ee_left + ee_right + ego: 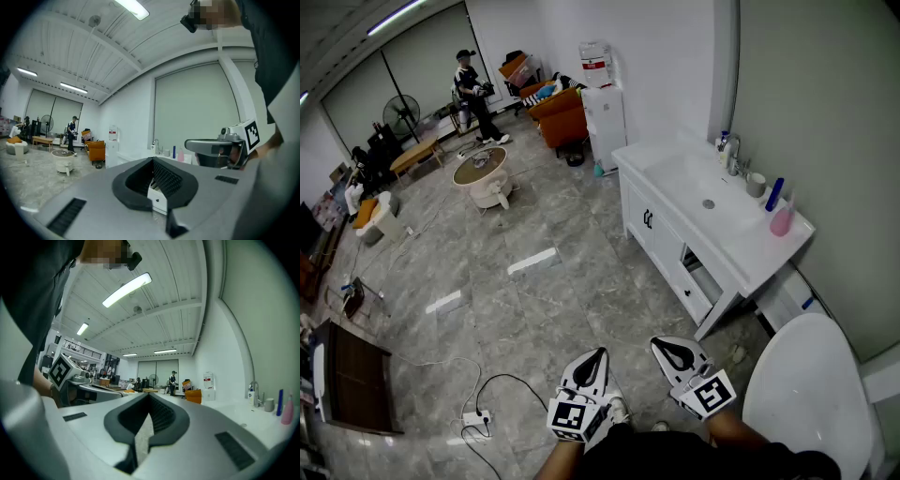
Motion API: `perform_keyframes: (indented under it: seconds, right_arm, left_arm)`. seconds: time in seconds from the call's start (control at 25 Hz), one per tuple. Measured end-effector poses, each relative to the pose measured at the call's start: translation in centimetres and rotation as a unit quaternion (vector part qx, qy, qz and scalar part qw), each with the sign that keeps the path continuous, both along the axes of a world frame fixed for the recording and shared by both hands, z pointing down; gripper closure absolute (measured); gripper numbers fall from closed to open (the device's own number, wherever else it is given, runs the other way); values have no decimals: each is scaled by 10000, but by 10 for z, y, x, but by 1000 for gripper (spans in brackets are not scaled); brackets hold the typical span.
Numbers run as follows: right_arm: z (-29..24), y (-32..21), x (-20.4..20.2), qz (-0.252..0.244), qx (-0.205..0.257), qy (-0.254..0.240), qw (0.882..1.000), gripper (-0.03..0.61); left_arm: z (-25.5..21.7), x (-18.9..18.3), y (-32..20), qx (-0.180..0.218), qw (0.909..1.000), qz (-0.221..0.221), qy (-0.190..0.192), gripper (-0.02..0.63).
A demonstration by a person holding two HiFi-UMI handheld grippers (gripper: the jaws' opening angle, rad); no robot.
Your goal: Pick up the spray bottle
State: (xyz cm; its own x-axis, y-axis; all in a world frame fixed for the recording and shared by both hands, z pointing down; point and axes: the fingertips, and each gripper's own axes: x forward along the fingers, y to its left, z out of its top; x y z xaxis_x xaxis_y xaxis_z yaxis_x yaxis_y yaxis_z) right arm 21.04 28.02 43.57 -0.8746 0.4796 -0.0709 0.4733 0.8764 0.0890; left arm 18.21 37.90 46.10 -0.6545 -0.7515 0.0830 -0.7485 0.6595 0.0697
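Note:
On the white vanity top (750,246), beside the sink, stand a slim blue bottle (775,194) and a pink bottle (782,218) with a pale top. I cannot tell which one has a spray head. Both also show small in the left gripper view, the blue bottle (174,152) and the pink bottle (181,154), and at the edge of the right gripper view, the pink bottle (287,411). My left gripper (600,353) (152,161) and right gripper (659,343) (149,397) hang side by side close to my body, well short of the vanity. Both are shut and hold nothing.
A faucet (733,155) and a grey cup (756,185) share the vanity top, and a drawer (703,277) stands ajar below. A toilet lid (811,394) is at lower right. A power strip with cable (473,417) lies on the floor. Far off are a water dispenser (603,117), an orange sofa (562,114) and a person (471,86).

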Motion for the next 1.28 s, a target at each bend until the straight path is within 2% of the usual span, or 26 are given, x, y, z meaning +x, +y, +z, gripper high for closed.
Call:
perform_keyframes:
  seconds: [0.48,0.68,0.92,1.16,1.2,1.28]
  right_arm:
    - [1,1,-13,86,19,-42,10000,580]
    - [-3,-7,-29,185,-220,-134,9995,580]
    - [-7,-4,-45,264,-208,-217,9992,580]
    - [-11,9,-65,351,-127,-279,9989,577]
    - [-11,12,-68,352,-142,-239,9990,565]
    - [-9,15,-73,374,-125,-161,9991,465]
  left_arm:
    - [2,-14,-1,5,10000,32,12,617]
    - [5,-30,-4,2,10000,51,22,617]
    - [6,-49,-1,0,9999,82,73,617]
    - [10,-71,1,39,9995,300,97,617]
    - [10,-75,1,54,9993,347,93,617]
    - [10,-82,0,108,9989,438,92,617]
